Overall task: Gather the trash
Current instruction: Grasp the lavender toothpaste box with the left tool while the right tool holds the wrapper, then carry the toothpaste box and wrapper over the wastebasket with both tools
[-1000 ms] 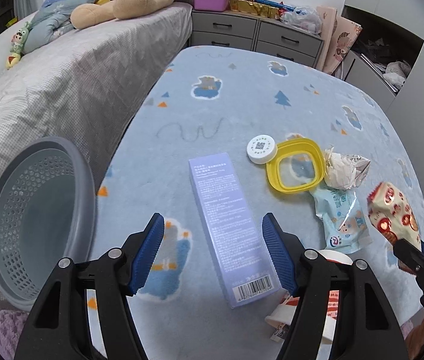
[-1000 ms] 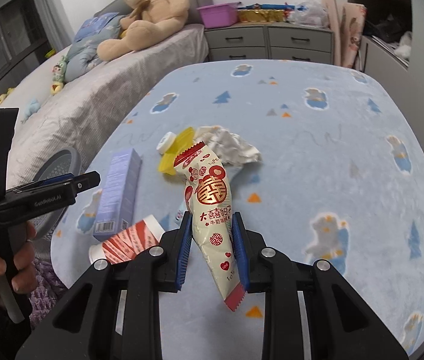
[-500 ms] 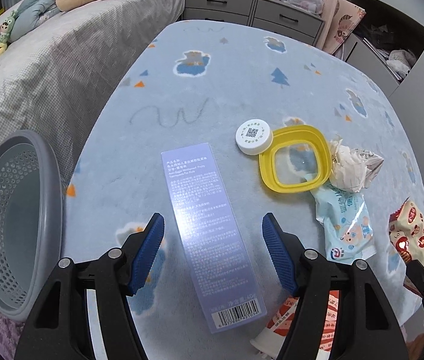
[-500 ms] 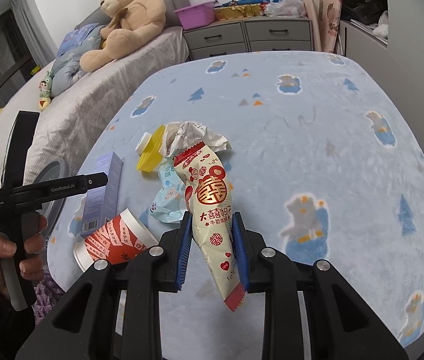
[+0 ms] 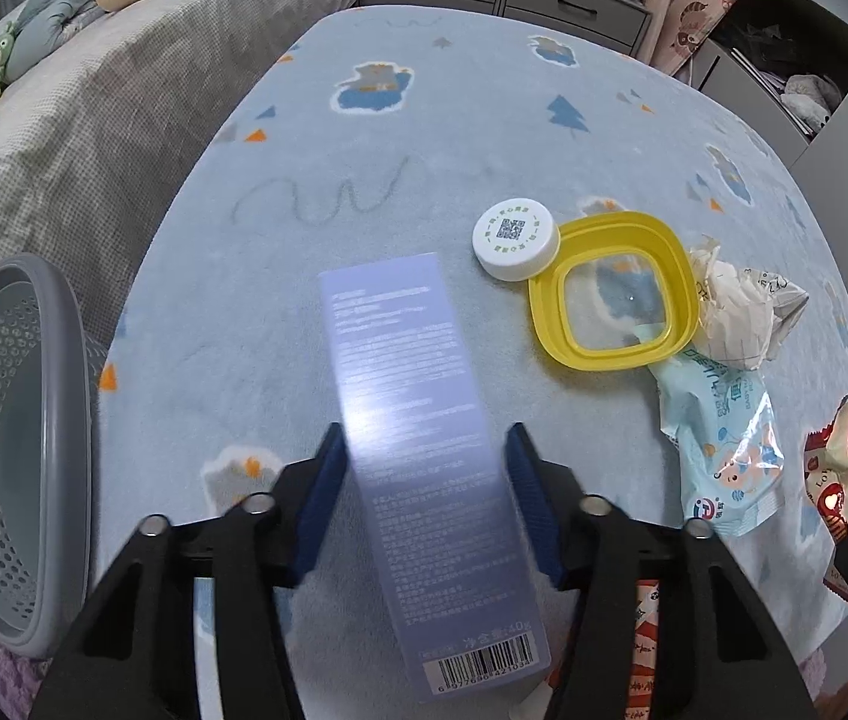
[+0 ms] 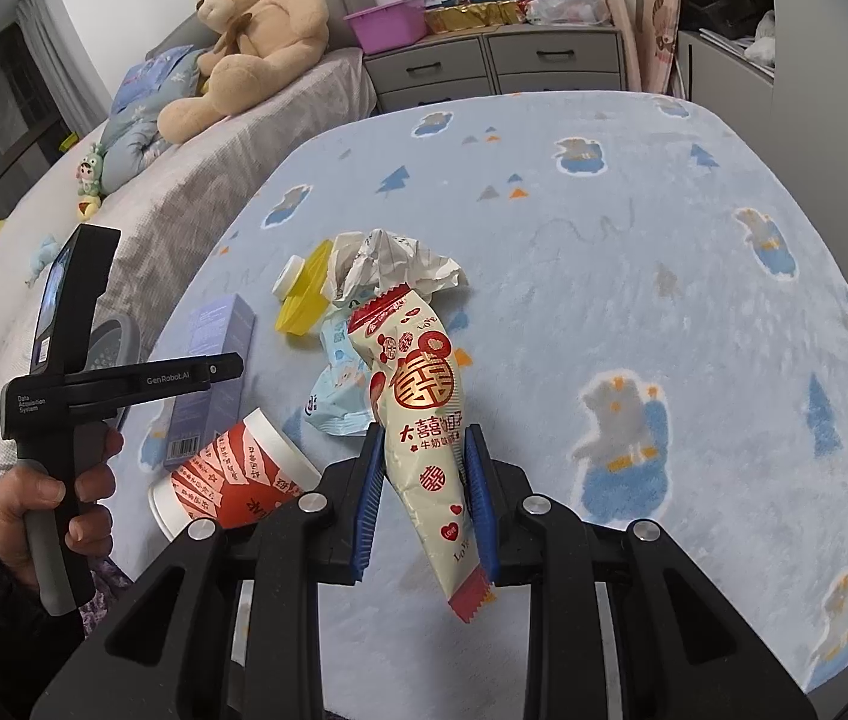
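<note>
Left wrist view showed the left tongs (image 5: 424, 498) low over the purple box (image 5: 418, 456), which lay flat on the blue rug (image 5: 424, 138). A moment before, these tongs were higher and spread wide. Now they had come down, and the jaws had just been closing, with the box right between them. The blue pads looked to be at the box's sides, but I could not tell if they really pressed it yet. The box had not left the rug.

The right tongs (image 6: 424, 486) were clenched on a snack bag (image 6: 424, 414), just as before, and held it up off the rug.

The grey bin (image 5: 16, 468) sat at the left edge of the rug, near the bed (image 5: 64, 138). More trash lay to the right of the box: a white cap (image 5: 514, 237), a yellow lid (image 5: 610, 294), a paper ball (image 5: 736, 312), a blue wrapper (image 5: 718, 444) and a red cup (image 6: 238, 474) close by.

I think the box was the next thing to go in the bin. The grip should be firm first, since the box looked smooth and could slip.
</note>
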`<state>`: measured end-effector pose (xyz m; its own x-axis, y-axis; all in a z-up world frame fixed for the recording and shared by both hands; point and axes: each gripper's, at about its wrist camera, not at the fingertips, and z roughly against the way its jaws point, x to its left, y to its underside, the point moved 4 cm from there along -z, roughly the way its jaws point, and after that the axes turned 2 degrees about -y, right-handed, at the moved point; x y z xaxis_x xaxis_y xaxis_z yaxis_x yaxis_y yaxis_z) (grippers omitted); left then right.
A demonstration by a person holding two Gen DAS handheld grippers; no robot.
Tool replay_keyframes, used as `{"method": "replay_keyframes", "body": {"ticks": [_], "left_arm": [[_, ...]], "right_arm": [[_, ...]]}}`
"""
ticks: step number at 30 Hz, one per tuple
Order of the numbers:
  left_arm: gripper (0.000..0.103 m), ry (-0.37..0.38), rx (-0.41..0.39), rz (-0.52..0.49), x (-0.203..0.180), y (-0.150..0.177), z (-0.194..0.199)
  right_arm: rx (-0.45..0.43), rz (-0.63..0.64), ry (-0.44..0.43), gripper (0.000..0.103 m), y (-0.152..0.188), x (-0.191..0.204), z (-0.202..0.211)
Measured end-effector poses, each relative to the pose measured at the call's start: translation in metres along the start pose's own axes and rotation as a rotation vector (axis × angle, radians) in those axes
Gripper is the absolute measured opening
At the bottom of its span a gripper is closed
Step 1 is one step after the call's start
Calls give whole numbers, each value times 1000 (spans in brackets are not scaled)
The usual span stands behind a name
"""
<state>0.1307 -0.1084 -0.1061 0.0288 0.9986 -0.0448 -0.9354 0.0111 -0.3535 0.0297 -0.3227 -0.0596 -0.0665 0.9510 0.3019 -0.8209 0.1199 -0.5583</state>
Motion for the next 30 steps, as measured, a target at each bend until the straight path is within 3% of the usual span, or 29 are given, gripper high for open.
{"method": "replay_keyframes", "body": {"ticks": [16, 30], "left_arm": [[45, 30, -66, 10, 20, 12, 32], [44, 29, -183, 43, 68, 23, 87]], "right_arm": [[-6, 9, 5, 26, 1, 13, 1], [-33, 80, -35, 26, -16, 73, -1]]}}
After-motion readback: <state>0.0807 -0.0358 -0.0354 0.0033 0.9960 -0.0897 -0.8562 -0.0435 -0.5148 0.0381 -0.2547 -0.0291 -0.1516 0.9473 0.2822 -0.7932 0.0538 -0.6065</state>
